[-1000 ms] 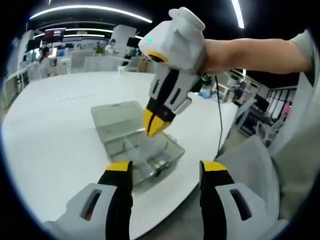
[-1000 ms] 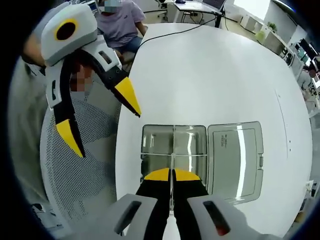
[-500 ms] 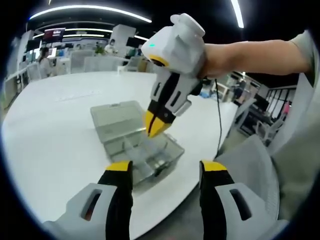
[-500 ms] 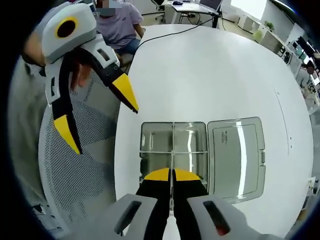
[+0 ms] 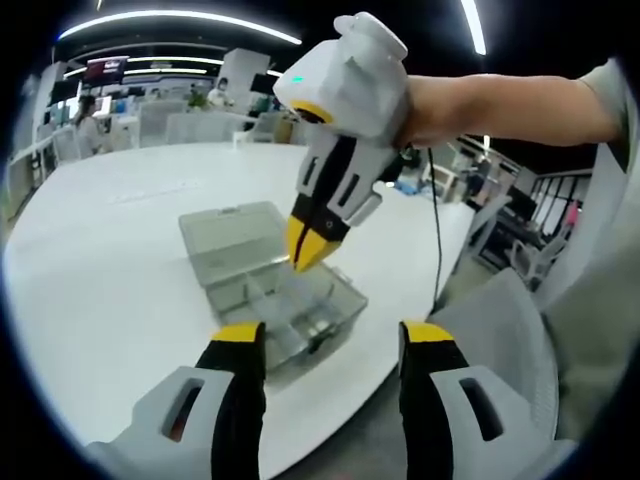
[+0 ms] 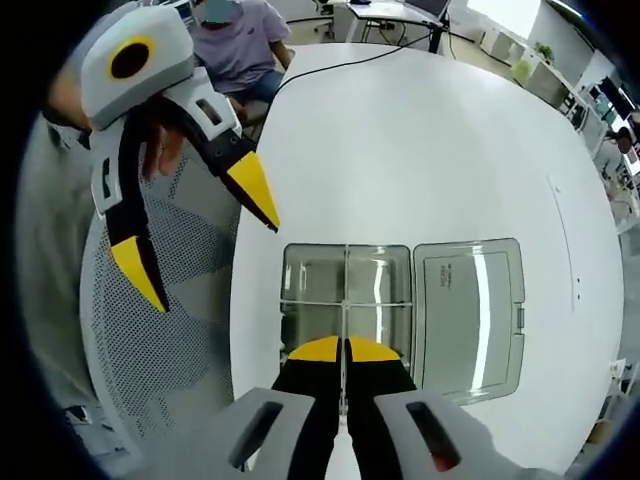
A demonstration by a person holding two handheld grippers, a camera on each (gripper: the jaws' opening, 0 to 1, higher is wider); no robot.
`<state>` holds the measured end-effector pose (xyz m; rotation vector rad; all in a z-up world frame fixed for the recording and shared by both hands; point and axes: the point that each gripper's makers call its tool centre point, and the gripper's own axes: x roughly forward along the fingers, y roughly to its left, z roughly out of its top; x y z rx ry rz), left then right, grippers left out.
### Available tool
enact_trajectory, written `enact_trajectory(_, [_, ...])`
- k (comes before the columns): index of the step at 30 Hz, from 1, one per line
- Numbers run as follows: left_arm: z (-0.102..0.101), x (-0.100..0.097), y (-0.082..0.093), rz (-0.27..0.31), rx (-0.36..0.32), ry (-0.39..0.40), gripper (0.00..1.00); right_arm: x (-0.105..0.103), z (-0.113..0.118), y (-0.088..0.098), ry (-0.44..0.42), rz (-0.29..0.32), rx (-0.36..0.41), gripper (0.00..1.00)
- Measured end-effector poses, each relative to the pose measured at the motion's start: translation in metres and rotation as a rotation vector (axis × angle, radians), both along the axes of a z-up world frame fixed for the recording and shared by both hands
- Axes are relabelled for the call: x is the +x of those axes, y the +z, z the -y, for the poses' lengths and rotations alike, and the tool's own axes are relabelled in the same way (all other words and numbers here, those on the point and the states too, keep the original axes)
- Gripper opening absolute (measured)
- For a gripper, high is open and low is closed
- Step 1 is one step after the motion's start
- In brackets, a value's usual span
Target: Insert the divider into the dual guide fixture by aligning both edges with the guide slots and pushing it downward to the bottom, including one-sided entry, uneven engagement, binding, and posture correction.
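Almost nothing has changed over the last second: right tongs (image 6: 345, 352) dipped a hair and came back, and the clear box (image 6: 348, 300) sits in the same spot on the white worktop (image 6: 430, 150). The divider (image 6: 345, 325) has gained no visible depth. I read that as a stall, likely binding or one edge not yet in its slot, so a posture correction looks due before any more downward push.

Right tongs are pressed together, pinching the top edge of the divider, a thin clear sheet seen edge-on in the right gripper view. It runs straight out from the tips, along the box's centre line, in line with the partition already dividing the far compartments. Can't say how deep it sits or whether both edges are engaged; clear plastic on clear plastic.

In the left gripper view the right tongs (image 5: 308, 243) point down at the box (image 5: 275, 290), tips just above the near compartments, open lid (image 5: 225, 235) lying flat on the far side.

Left tongs (image 5: 330, 345) are spread, holding nothing, hanging off the worktop edge short of the box, well apart from the divider.
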<state>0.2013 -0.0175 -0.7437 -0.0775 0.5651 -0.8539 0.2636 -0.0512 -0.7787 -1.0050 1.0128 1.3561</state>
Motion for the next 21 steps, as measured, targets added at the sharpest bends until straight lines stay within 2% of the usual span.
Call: enact_trajectory(21, [0.0005, -0.0025, 0.0007, -0.002, -0.005, 0.005, 0.50, 0.0025, 0.0019, -0.0034, 0.035, 0.005, -0.067, 0.00])
